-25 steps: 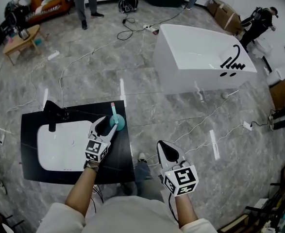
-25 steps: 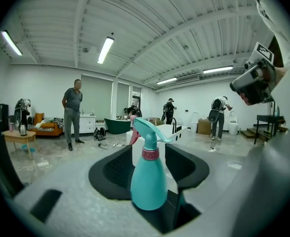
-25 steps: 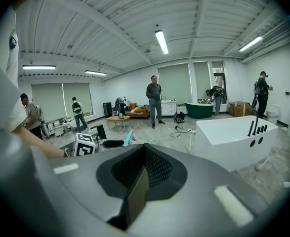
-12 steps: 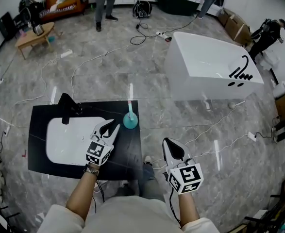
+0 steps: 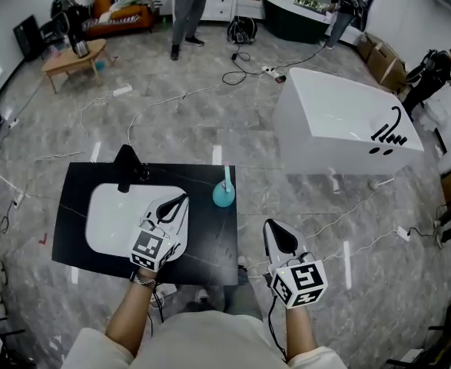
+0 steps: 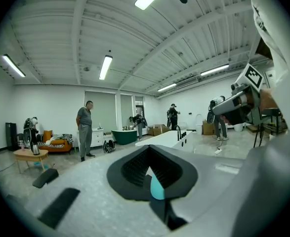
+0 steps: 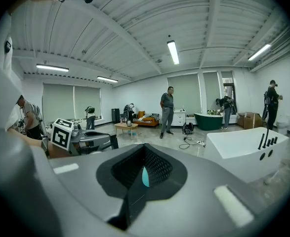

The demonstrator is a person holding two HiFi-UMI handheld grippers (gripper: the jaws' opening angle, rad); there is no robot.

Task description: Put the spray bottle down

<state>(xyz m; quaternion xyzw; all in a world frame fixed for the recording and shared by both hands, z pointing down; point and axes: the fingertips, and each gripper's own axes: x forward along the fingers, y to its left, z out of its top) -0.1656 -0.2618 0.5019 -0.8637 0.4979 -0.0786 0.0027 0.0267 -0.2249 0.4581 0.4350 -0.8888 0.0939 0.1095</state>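
Drawn back from the spray bottle [image 5: 223,193], the left gripper [image 5: 177,204] now hangs over the right edge of the sink [image 5: 106,214], and its jaws have just been closing with nothing between them. The bottle stands free and upright just right of the sink, long axis vertical. It lies ahead and to the right of the left gripper, which is nearer than the right gripper [image 5: 276,234], jaws together and empty, farther right of the sink.
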